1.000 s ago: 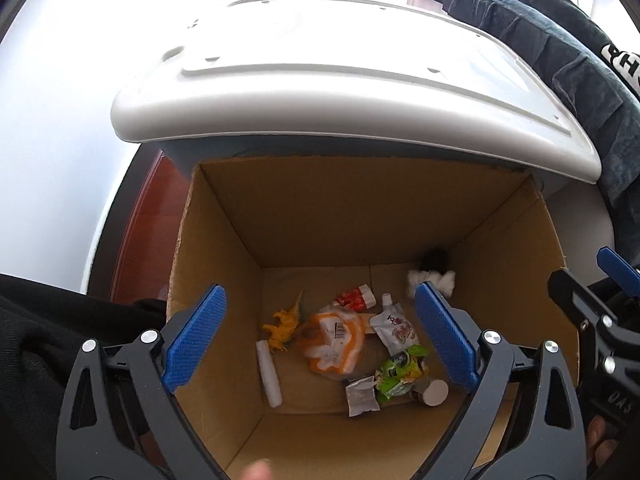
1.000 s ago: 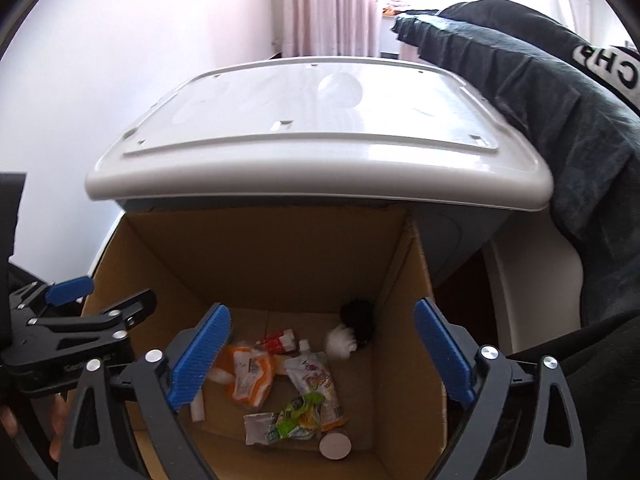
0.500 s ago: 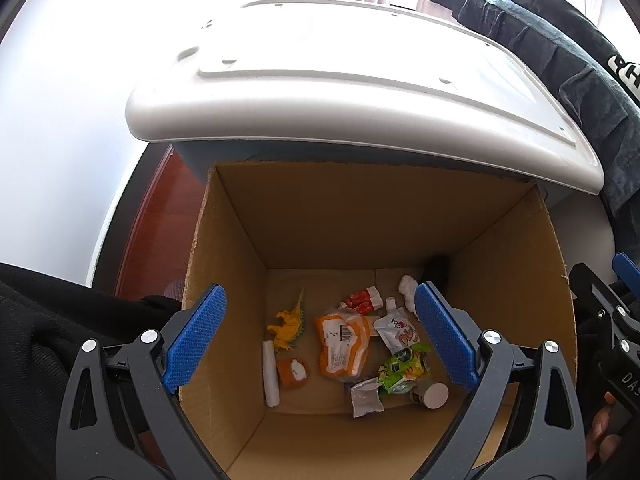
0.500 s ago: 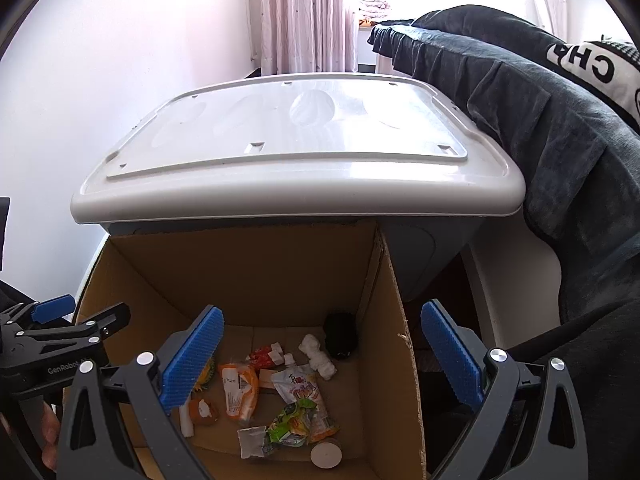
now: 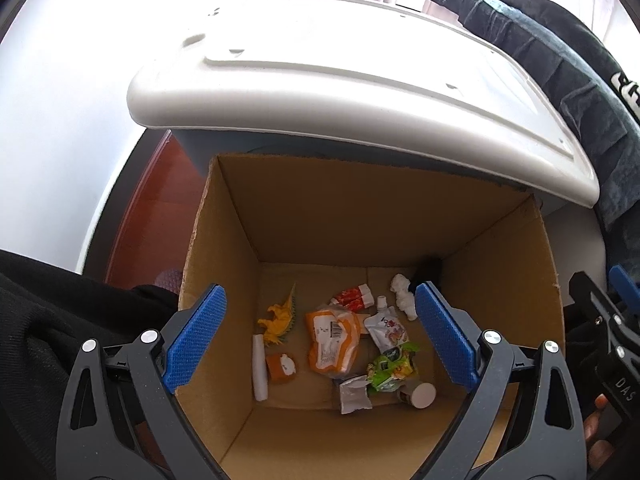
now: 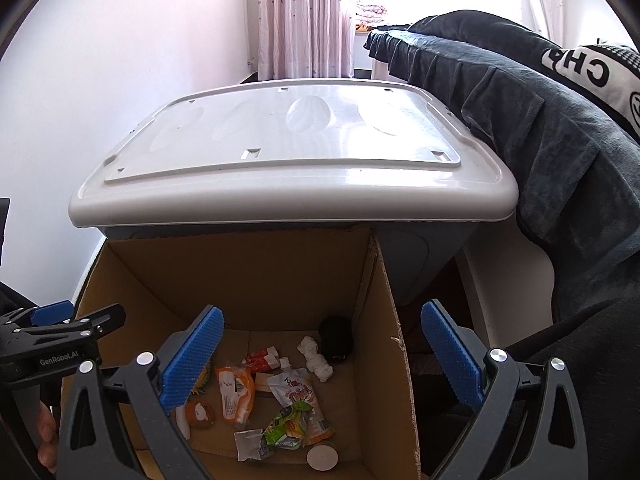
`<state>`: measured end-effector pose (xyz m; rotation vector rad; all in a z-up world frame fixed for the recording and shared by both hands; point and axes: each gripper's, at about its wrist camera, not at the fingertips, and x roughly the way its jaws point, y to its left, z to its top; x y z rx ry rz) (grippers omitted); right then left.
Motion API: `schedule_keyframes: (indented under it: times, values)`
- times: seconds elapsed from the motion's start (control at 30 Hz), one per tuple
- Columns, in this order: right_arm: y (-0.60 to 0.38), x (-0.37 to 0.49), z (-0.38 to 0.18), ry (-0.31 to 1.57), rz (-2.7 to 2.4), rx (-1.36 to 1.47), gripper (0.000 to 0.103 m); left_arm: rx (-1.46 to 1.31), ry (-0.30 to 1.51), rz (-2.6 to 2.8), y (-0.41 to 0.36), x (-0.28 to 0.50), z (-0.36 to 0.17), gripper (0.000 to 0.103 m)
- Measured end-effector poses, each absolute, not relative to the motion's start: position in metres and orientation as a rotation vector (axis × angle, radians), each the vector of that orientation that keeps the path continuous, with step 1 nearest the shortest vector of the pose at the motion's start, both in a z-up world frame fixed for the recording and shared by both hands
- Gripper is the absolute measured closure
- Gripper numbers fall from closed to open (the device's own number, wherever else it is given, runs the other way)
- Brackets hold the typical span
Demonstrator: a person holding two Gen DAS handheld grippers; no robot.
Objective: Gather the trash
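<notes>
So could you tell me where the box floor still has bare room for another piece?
Bare floor lies along the near wall of the box and behind the dinosaur by the back wall. The middle and right are crowded around the orange pouch.

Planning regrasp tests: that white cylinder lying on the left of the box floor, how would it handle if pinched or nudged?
The white cylinder lies on its side on the box floor, so a sideways nudge would probably roll it. It looks smooth, so it may slip. It is thin and seems light; whether it is stiff or soft paper I cannot tell.
</notes>
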<state>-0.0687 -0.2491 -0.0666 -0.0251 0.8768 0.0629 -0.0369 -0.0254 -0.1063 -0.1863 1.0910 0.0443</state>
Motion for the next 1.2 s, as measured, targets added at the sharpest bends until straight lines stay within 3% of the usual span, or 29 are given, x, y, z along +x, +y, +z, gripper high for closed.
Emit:
schedule_keyframes:
  times: [1.2]
  values:
    - [-0.245,-0.066,-0.071,0.889,0.065,-0.044,0.005,-0.184,1.123,0.023,-0.029,-0.037,-0.109,0.007]
